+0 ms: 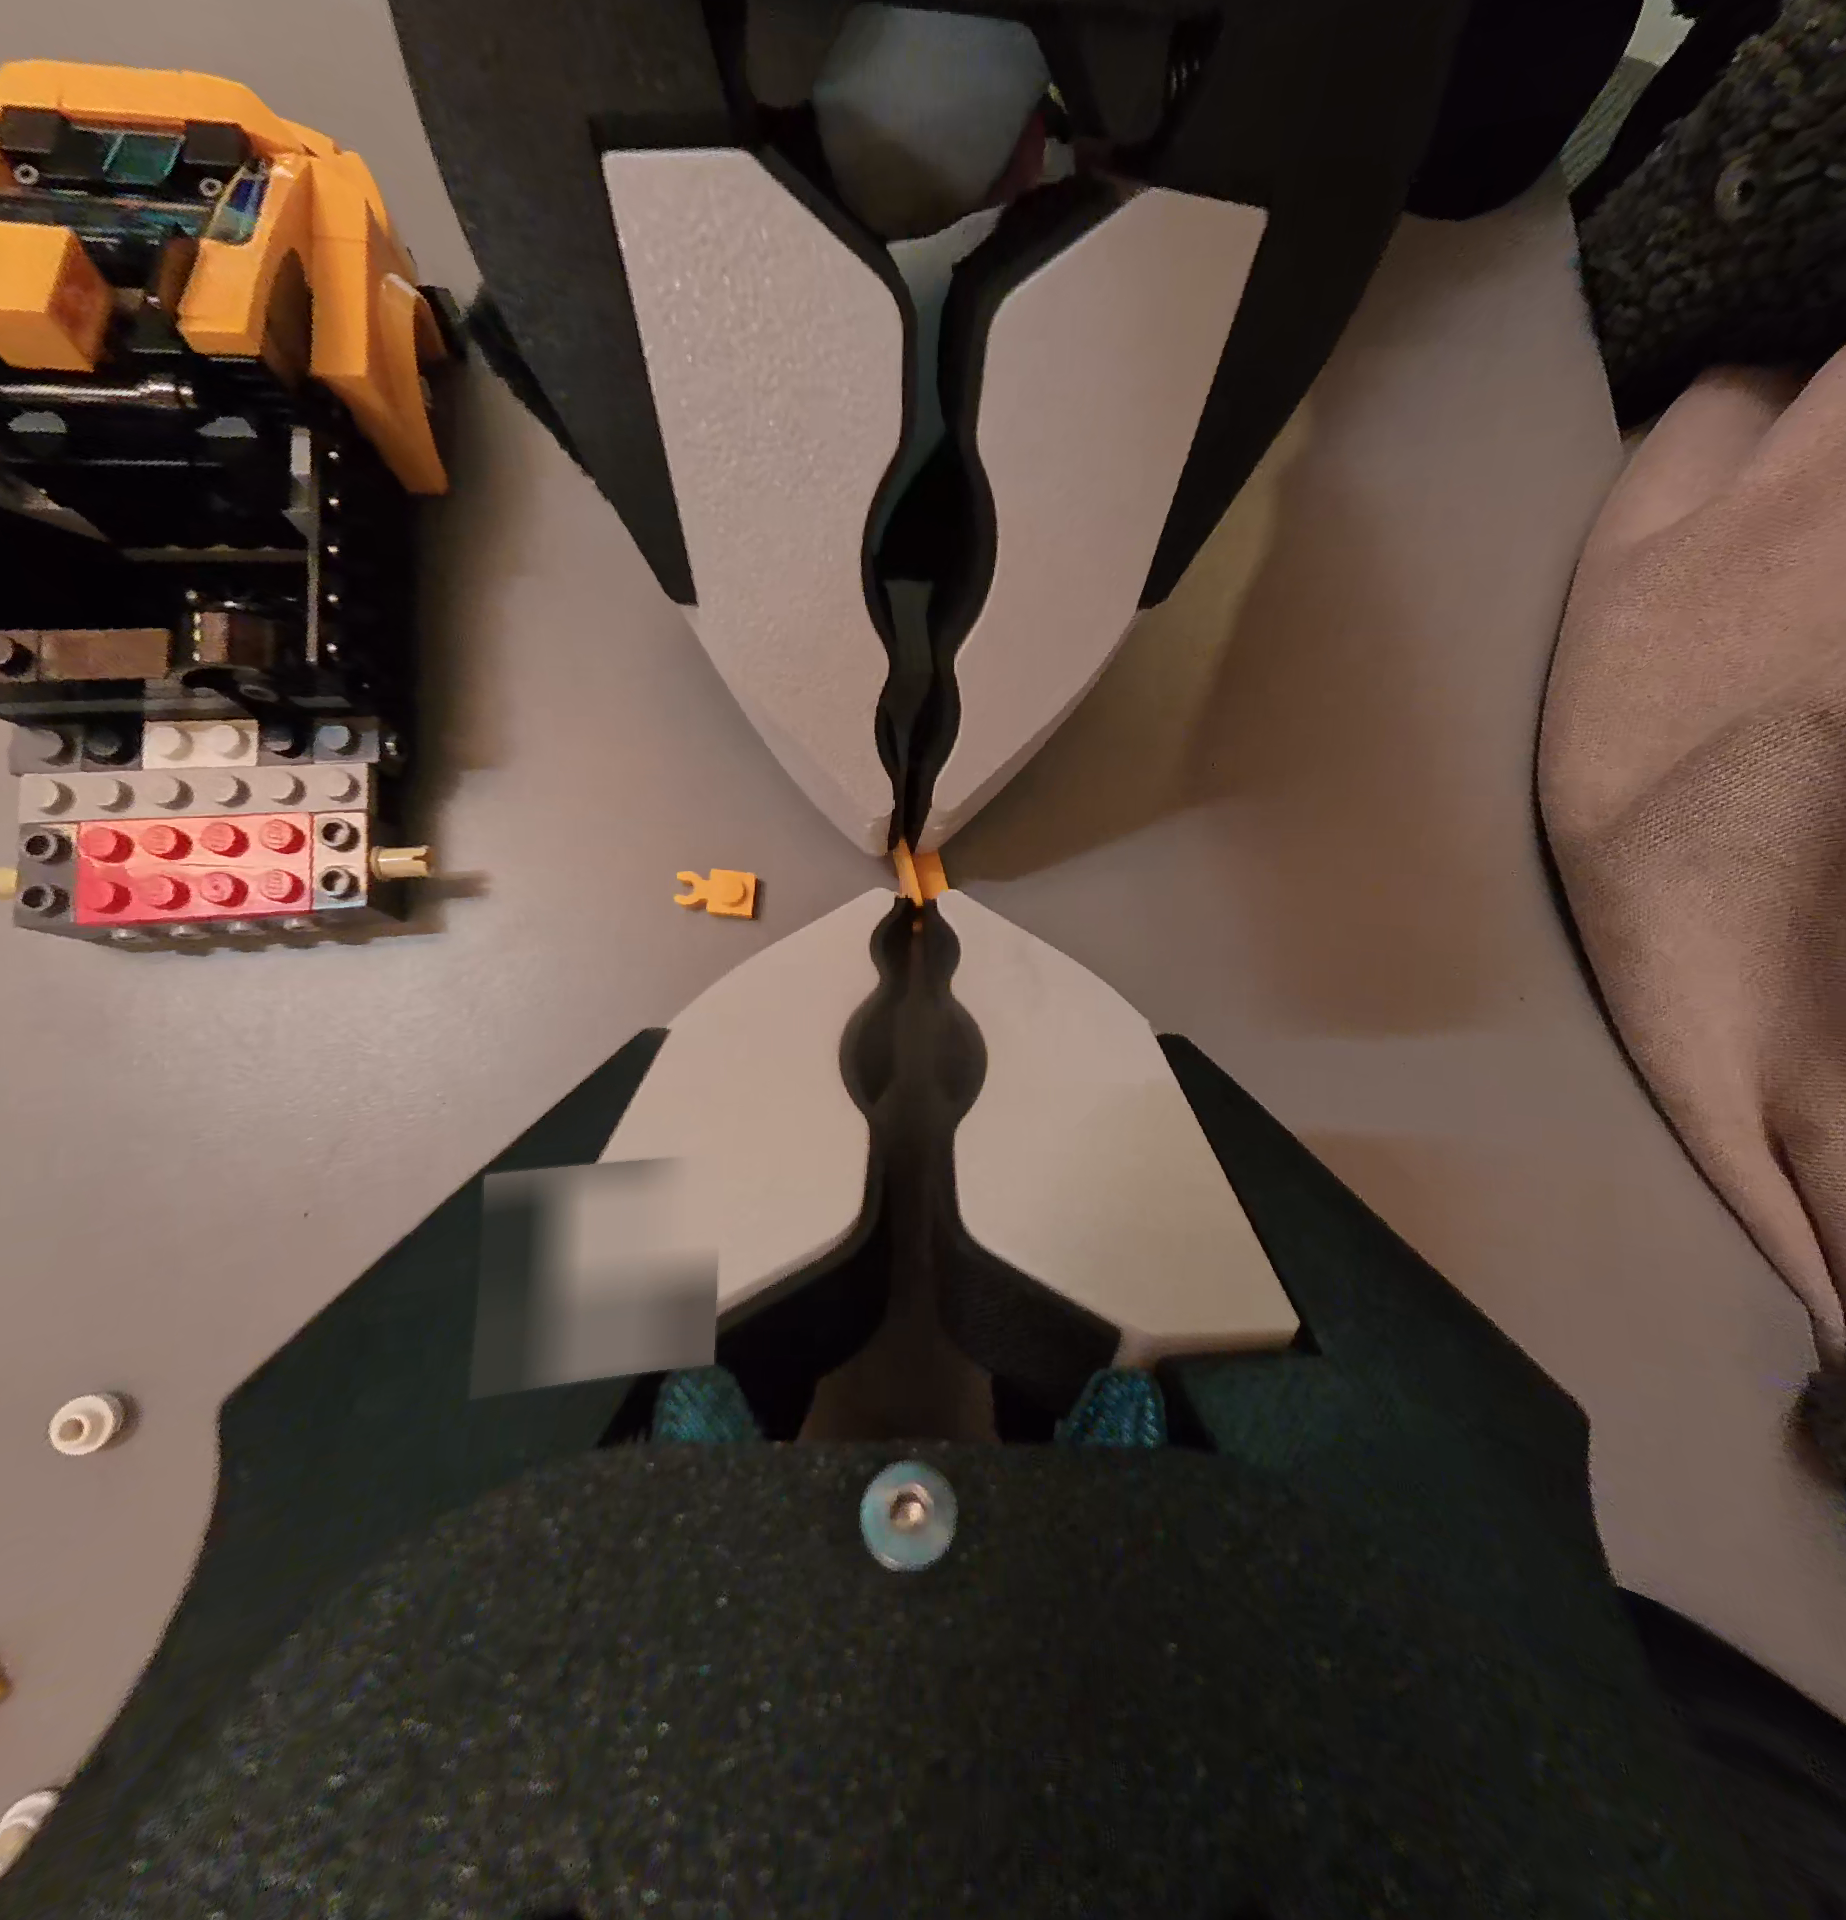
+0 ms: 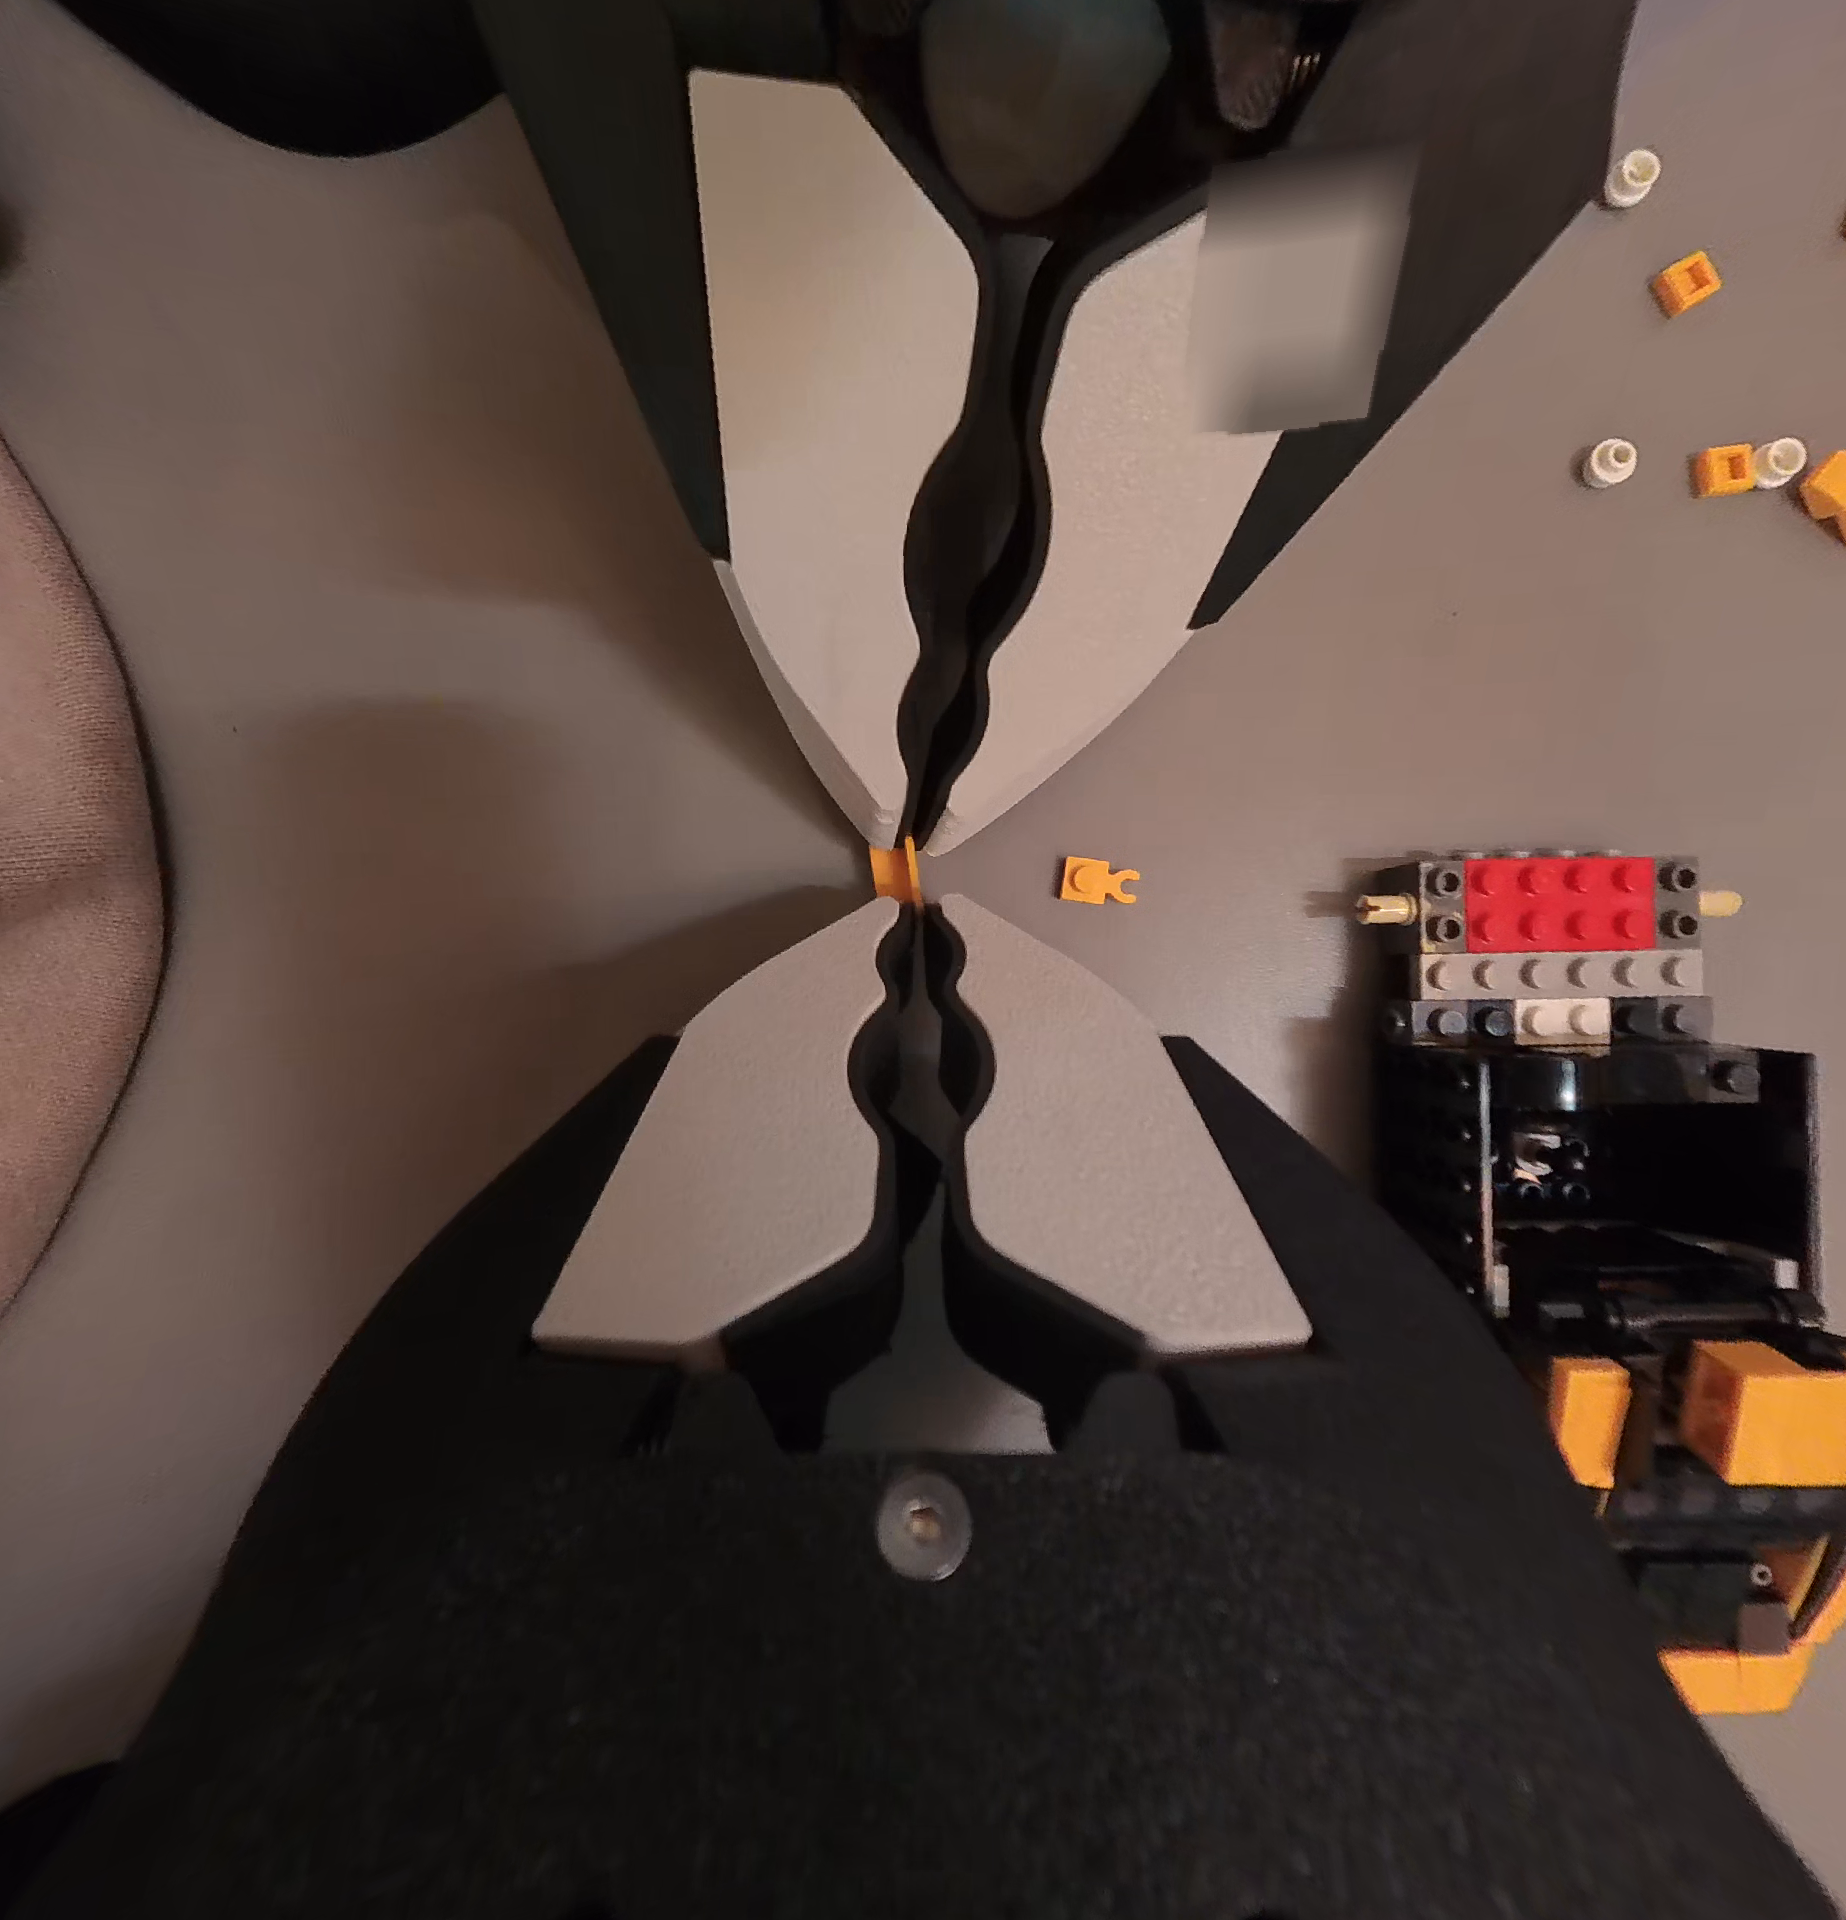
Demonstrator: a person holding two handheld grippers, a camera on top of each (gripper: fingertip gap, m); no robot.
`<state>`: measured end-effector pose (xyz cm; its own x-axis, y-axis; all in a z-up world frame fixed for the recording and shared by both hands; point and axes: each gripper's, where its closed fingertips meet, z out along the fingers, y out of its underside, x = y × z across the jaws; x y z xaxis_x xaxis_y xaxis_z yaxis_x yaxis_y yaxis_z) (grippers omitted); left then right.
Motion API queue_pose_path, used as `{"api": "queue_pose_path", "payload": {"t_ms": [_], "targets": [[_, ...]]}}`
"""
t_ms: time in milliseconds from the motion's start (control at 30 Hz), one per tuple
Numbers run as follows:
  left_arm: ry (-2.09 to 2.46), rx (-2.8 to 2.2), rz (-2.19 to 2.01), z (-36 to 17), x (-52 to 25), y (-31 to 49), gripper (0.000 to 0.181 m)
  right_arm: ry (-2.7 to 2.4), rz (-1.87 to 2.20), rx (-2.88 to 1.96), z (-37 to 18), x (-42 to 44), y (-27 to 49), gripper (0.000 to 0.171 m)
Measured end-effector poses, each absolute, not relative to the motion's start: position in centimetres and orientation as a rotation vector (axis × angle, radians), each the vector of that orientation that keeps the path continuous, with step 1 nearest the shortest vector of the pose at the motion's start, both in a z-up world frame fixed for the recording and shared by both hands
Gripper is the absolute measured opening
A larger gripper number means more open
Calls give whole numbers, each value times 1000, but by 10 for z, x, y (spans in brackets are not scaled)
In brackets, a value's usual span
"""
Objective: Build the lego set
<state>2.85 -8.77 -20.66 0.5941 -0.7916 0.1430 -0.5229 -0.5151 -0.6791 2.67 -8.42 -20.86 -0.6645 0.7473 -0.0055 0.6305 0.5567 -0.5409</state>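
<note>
My left gripper [image 1: 914, 912] and right gripper [image 1: 914, 840] meet tip to tip over the grey table. Both are shut on one small orange piece [image 1: 920, 871] held between them, a little above the table. In the right wrist view the right gripper [image 2: 912, 914] comes from below, the left gripper [image 2: 911, 826] from above, and the orange piece [image 2: 893, 871] sits between their tips. A loose orange clip plate [image 1: 718, 894] [image 2: 1095, 881] lies beside them. The part-built orange and black car [image 1: 192, 499] [image 2: 1594, 1164], with a red brick block [image 1: 192, 868] [image 2: 1563, 904] at one end, stands further off.
White round studs [image 1: 88, 1421] [image 2: 1610, 462] and small orange pieces [image 2: 1688, 283] [image 2: 1844, 497] lie scattered beyond the car. A person's pinkish-grey cloth [image 1: 1729, 831] [image 2: 36, 831] fills the table side opposite the car. The grippers are tip to tip, or close to it. Left tips and right tips are each some 11 cm from the red brick block [image 2: 1563, 904]. Look for it in the left wrist view [image 1: 198, 890] too.
</note>
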Motion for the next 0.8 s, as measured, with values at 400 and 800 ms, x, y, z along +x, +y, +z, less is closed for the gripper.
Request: {"api": "queue_pose_path", "payload": {"t_ms": [400, 800], "targets": [[1054, -2248, -602, -208, 27, -91, 1, -2558, 696, -1199, -209, 26, -86, 1], [1125, -2251, -497, -210, 25, -93, 2, -2545, 684, -1202, -208, 26, -89, 1]]}}
